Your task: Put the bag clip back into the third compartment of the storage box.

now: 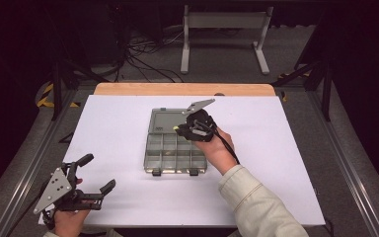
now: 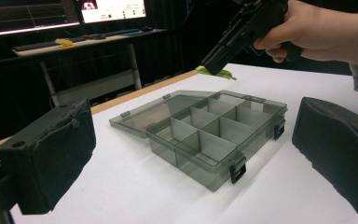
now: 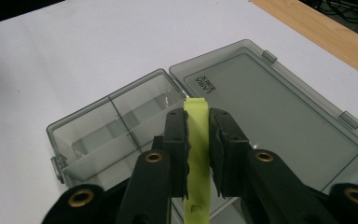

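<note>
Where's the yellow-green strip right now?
The yellow-green strip is pinched between the fingers of the right gripper, in the air above the open compartment box, near the hinge where the tray meets the flat lid.

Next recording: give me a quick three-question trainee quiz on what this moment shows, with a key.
1. True or false: the lid of the compartment box lies open, flat on the table.
2. What does the right gripper hold between its fingers?
A. a yellow-green strip
B. a red screw
C. nothing
3. Fill in: the left gripper, near the table's front left corner, has its fingers ____.

Key
1. True: the lid lies opened back beside the tray.
2. A: the yellow-green strip is pinched above the box.
3. open, with nothing between them.
</note>
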Demonstrator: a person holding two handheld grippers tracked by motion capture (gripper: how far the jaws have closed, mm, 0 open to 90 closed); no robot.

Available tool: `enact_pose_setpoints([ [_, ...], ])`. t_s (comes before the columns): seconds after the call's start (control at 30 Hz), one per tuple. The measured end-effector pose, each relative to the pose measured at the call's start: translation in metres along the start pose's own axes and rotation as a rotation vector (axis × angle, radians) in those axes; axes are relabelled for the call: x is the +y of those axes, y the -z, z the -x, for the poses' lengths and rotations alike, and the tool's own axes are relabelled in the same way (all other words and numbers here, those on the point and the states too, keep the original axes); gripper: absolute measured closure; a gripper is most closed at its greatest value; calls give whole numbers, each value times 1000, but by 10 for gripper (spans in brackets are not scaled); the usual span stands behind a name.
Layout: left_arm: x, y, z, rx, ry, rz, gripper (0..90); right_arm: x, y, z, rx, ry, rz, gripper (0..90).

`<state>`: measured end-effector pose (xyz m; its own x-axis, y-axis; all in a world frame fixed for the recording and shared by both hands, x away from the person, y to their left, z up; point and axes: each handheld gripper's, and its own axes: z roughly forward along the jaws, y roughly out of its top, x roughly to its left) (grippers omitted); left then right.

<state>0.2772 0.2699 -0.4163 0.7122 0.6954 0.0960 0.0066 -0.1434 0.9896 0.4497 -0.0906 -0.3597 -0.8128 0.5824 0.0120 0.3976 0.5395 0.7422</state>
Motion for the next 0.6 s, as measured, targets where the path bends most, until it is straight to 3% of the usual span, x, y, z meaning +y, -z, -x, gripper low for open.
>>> enact_pose_setpoints([
  [0.3,0,1,0,-2,-6,1,2,-8,-13,7,21,-45,4,780],
  [0.6,0,0,0,-2,1,0,2,-19,-25,9,16,-59,-12,780],
])
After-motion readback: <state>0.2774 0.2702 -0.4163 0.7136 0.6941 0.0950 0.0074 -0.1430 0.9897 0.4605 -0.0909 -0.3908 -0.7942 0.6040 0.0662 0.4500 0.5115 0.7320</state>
